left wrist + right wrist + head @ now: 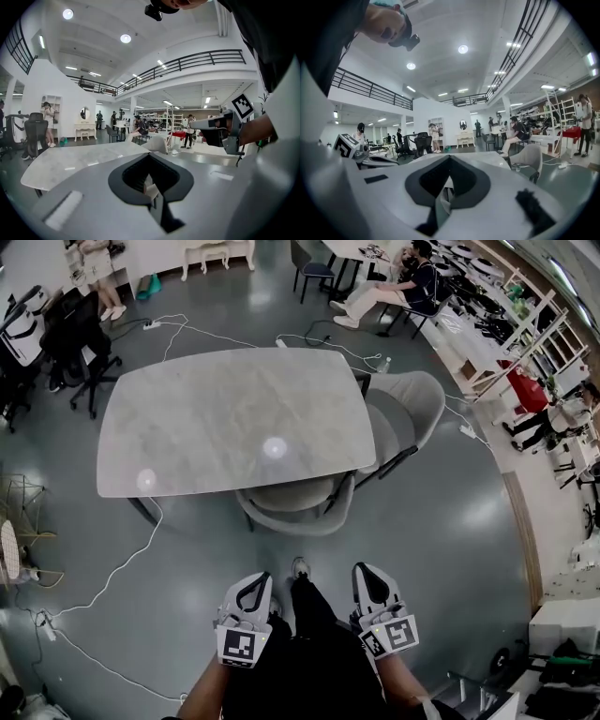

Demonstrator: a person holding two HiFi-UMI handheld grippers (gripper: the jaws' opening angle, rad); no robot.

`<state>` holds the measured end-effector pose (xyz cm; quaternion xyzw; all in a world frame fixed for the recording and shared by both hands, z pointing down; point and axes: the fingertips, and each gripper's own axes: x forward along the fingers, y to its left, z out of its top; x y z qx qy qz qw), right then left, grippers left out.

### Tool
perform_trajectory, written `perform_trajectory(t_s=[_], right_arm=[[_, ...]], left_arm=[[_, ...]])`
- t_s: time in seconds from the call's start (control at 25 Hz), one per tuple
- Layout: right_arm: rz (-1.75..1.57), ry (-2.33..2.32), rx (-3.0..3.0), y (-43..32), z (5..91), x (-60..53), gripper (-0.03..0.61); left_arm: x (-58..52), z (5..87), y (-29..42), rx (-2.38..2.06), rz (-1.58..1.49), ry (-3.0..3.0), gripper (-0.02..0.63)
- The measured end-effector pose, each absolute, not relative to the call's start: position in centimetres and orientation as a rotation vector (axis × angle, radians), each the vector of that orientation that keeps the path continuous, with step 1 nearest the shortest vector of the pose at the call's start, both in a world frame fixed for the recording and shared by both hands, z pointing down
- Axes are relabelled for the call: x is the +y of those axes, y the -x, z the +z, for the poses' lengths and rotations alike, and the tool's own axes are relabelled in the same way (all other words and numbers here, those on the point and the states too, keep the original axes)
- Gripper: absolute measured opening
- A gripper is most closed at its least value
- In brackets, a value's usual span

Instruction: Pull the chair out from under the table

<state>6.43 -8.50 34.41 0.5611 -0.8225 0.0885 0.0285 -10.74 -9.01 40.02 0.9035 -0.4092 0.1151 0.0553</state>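
Sitting tucked under table [234, 418], grey curved-back chair [295, 512]; L tool [254, 579], R tool [367, 572] closed, empty

A grey curved-back chair [298, 510] sits tucked under the pale table's [216, 418] near edge, apparently upright.

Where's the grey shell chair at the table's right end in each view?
Head view: grey shell chair, right of centre, upper half.
Left gripper view: chair at centre, just below mid-height.
Right gripper view: chair at right, below mid-height.
Shared landmark: the pale grey stone table.
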Motion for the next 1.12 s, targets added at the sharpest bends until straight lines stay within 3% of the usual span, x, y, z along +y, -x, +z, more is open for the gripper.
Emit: perform_trajectory(t_s=[1.04,1.12], right_arm=[[0.345,-1.28,-2.466,-10.1,47.5,-18.5,0.018],[0.339,-1.205,-2.458,-9.7,48.7,-18.7,0.019]], left_arm=[[-18.9,53.4,1.9,-1.014,0.915,-2.754,0.011],[-19.0,54.3,1.5,-0.976,0.967,-2.759,0.033]])
